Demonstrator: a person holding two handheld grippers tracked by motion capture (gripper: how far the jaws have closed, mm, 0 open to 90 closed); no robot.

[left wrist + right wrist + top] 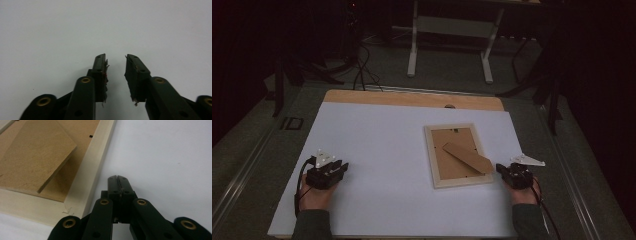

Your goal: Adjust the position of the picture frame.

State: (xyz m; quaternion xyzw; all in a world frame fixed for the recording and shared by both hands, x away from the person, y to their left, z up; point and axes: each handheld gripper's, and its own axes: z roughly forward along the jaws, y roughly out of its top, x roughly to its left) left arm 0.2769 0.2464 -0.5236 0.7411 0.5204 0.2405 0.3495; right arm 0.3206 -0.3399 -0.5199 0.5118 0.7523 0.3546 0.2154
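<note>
Picture frame (pixel 458 155) lies face down near the worktop's right edge, its stand (pixel 468 157) up, ready for us. Beside its corner our right gripper (pixel 117 178) rests pressed together; our left gripper (pixel 116 72), spread and empty, waits well apart.
</note>
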